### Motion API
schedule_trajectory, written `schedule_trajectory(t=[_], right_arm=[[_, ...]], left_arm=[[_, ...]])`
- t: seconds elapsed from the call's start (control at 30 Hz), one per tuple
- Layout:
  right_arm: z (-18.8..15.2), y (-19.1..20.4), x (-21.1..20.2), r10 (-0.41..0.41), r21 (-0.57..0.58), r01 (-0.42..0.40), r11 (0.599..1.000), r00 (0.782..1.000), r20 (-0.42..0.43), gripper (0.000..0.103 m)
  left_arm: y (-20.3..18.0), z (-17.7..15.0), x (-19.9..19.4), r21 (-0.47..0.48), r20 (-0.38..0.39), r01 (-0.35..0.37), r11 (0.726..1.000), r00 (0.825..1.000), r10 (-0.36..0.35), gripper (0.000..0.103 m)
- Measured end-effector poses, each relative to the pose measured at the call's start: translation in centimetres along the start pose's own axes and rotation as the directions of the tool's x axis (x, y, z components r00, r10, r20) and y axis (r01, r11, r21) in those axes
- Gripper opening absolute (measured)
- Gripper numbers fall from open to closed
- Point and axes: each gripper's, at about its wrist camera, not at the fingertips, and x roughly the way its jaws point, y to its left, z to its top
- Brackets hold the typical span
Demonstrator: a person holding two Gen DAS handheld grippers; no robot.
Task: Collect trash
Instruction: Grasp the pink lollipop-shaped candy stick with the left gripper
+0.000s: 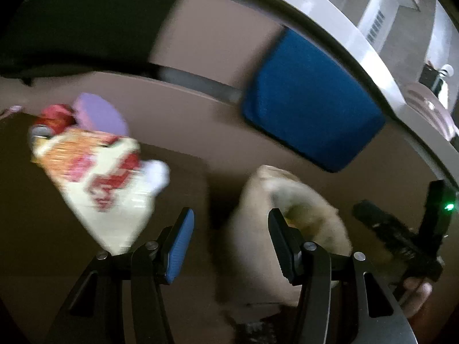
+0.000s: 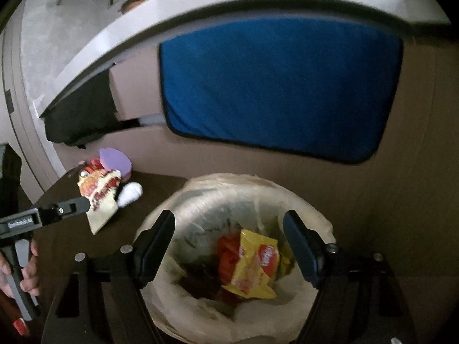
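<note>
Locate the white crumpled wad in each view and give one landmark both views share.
Left wrist: the white wad lies left of centre, at the right edge of the snack wrapper.
Right wrist: the wad lies left of centre, just right of the wrapper, left of the bin.
Shared landmark: blue cushion.

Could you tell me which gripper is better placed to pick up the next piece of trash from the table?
Left. The left gripper is open right beside the snack wrapper on the dark table, while the right gripper hangs open over the lined bin.
</note>
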Motion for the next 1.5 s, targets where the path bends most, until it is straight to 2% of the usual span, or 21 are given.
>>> schedule_trajectory(t=[0.17, 0.27, 0.37, 0.5, 0.57, 0.63, 0.7, 0.73, 0.83, 0.9, 1.03, 1.13, 1.17, 1.23, 1.27, 1.3, 1.37, 1.43, 1.5], right_arm=[[0.9, 3.8, 0.8, 0.082, -0.025, -0.082, 0.996, 0.997, 0.004, 0.075], [1.2, 7.0, 2.0, 0.124, -0.047, -0.124, 0.991, 0.992, -0.008, 0.075], [1.7, 10.0, 3.2, 0.166, -0.048, -0.166, 0.985, 0.986, 0.001, 0.074], [2.2, 13.3, 5.5, 0.227, -0.022, -0.227, 0.974, 0.974, -0.007, 0.074], [2.2, 14.9, 6.8, 0.247, -0.025, -0.248, 0.969, 0.968, -0.035, 0.074], [1.9, 16.8, 8.3, 0.258, -0.040, -0.262, 0.964, 0.963, -0.074, 0.069], [1.4, 18.4, 9.5, 0.254, -0.066, -0.261, 0.963, 0.962, -0.104, 0.066], [1.2, 18.9, 9.9, 0.249, -0.079, -0.259, 0.963, 0.962, -0.113, 0.066], [0.7, 20.0, 11.2, 0.230, -0.106, -0.244, 0.964, 0.964, -0.131, 0.066], [0.4, 20.2, 12.3, 0.231, -0.096, -0.247, 0.964, 0.961, -0.152, 0.066], [0.1, 19.7, 14.2, 0.242, -0.068, -0.260, 0.963, 0.950, -0.196, 0.066], [-0.2, 19.3, 15.0, 0.236, -0.060, -0.254, 0.965, 0.948, -0.216, 0.065], [-0.3, 19.1, 15.3, 0.238, -0.055, -0.255, 0.965, 0.946, -0.222, 0.065], [-0.5, 18.9, 15.8, 0.241, -0.045, -0.258, 0.965, 0.942, -0.235, 0.065], [-0.6, 18.9, 15.9, 0.242, -0.042, -0.259, 0.965, 0.941, -0.238, 0.065], [-0.6, 18.9, 16.1, 0.243, -0.039, -0.260, 0.965, 0.939, -0.242, 0.065], [-0.6, 19.1, 16.3, 0.254, -0.032, -0.270, 0.962, 0.935, -0.248, 0.065], [-0.4, 19.4, 16.2, 0.264, -0.035, -0.280, 0.959, 0.932, -0.247, 0.065], [0.0, 20.2, 16.4, 0.270, -0.045, -0.289, 0.956, 0.931, -0.244, 0.065]], left_arm=[[6.6, 0.6, -3.9, -0.034, 0.069, -0.136, 0.990, 0.988, 0.138, 0.055], [11.2, 1.6, -6.5, -0.057, 0.127, -0.233, 0.971, 0.963, 0.238, 0.055], [16.3, 3.1, -8.7, -0.062, 0.180, -0.333, 0.941, 0.923, 0.339, 0.055], [23.6, 4.9, -10.3, -0.121, 0.247, -0.446, 0.887, 0.852, 0.462, 0.055], [27.2, 6.2, -10.1, -0.145, 0.244, -0.466, 0.873, 0.838, 0.488, 0.055], [30.1, 7.5, -9.3, -0.153, 0.226, -0.468, 0.870, 0.841, 0.492, 0.055], [32.8, 8.8, -8.1, -0.163, 0.202, -0.499, 0.851, 0.828, 0.523, 0.055], [33.9, 9.4, -7.3, -0.166, 0.186, -0.505, 0.847, 0.828, 0.529, 0.055], [36.6, 11.1, -4.0, -0.147, 0.117, -0.498, 0.855, 0.849, 0.515, 0.055], [37.7, 12.0, -2.4, -0.128, 0.080, -0.507, 0.852, 0.851, 0.519, 0.055], [39.3, 13.8, 1.6, -0.090, -0.015, -0.541, 0.836, 0.840, 0.542, 0.055], [39.8, 14.7, 3.8, -0.068, -0.058, -0.561, 0.825, 0.828, 0.558, 0.054], [39.8, 14.9, 4.3, -0.054, -0.068, -0.570, 0.820, 0.821, 0.566, 0.052], [39.7, 14.9, 4.9, -0.030, -0.089, -0.590, 0.807, 0.805, 0.586, 0.025], [39.7, 14.8, 5.1, -0.020, -0.103, -0.598, 0.801, 0.798, 0.594, 0.020], [39.6, 14.5, 5.0, -0.021, -0.105, -0.603, 0.797, 0.795, 0.598, 0.020], [39.2, 13.9, 4.2, -0.048, -0.083, -0.587, 0.808, 0.808, 0.583, 0.019], [38.4, 12.9, 2.2, -0.092, -0.066, -0.548, 0.831, 0.836, 0.544, 0.019], [37.7, 11.4, 0.6, -0.114, -0.076, -0.530, 0.841, 0.848, 0.524, 0.019]])
